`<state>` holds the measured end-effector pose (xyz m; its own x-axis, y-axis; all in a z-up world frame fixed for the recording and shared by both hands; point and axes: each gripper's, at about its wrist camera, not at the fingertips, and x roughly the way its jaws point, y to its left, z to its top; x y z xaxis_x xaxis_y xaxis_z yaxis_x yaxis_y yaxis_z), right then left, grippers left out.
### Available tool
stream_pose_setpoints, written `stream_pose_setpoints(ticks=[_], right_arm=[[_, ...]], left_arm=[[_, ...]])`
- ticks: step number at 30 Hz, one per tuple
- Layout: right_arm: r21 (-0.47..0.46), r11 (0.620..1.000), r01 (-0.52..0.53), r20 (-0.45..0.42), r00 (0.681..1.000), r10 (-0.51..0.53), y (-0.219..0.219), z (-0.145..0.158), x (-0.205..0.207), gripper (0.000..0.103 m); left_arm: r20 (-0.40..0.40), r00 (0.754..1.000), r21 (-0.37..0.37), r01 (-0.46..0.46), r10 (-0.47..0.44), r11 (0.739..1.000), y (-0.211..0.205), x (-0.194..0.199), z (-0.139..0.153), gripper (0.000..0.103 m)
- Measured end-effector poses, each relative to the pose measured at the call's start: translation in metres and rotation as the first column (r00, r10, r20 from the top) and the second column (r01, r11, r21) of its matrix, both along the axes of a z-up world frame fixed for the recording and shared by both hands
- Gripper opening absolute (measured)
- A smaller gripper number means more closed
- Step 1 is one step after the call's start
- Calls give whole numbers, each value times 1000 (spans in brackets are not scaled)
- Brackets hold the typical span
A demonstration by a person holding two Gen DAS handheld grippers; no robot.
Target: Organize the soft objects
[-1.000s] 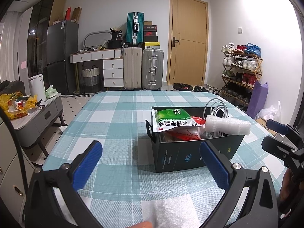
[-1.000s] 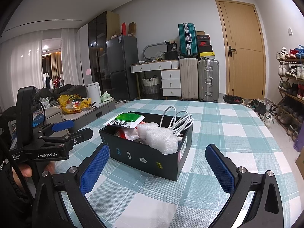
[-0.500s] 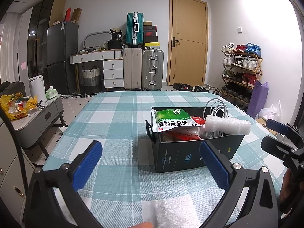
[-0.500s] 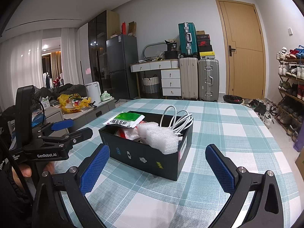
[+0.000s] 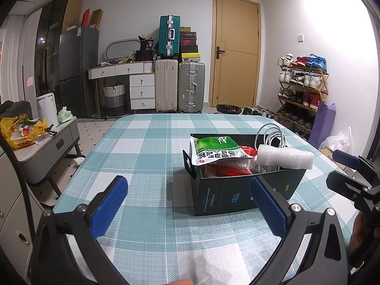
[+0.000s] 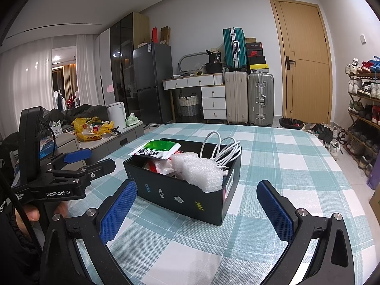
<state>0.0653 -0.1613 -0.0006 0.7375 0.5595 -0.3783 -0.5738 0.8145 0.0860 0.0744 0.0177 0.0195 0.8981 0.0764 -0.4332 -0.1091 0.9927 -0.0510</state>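
Observation:
A black box (image 5: pixel 237 192) (image 6: pixel 180 192) stands on the checked tablecloth. It holds a green-and-white packet (image 5: pixel 217 150) (image 6: pixel 156 148), a red-and-white bag (image 5: pixel 232 167), a white foam wrap (image 5: pixel 285 158) (image 6: pixel 199 172) and a coiled white cable (image 5: pixel 270 133) (image 6: pixel 223 149). My left gripper (image 5: pixel 187 204) is open and empty, short of the box's left front. My right gripper (image 6: pixel 197 209) is open and empty, in front of the box's near corner. Each gripper shows at the edge of the other's view, the right one (image 5: pixel 342 173) and the left one (image 6: pixel 92 159).
The teal-and-white checked table (image 5: pixel 147 147) runs far toward the door. A grey side cabinet (image 5: pixel 47 147) with a yellow bag stands left of the table. Suitcases (image 5: pixel 178 85), a drawer desk and a shoe rack (image 5: pixel 301 90) line the room's far side.

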Motion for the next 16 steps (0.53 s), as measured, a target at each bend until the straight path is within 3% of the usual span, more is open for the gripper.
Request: stream_pose_setpoints(ticks=[16], right_arm=[[-3,1000,-1,-1,1000,1,-1,-1,0,103]], left_arm=[[17,1000,28,13,-13,1000,-5,-3,2,103]])
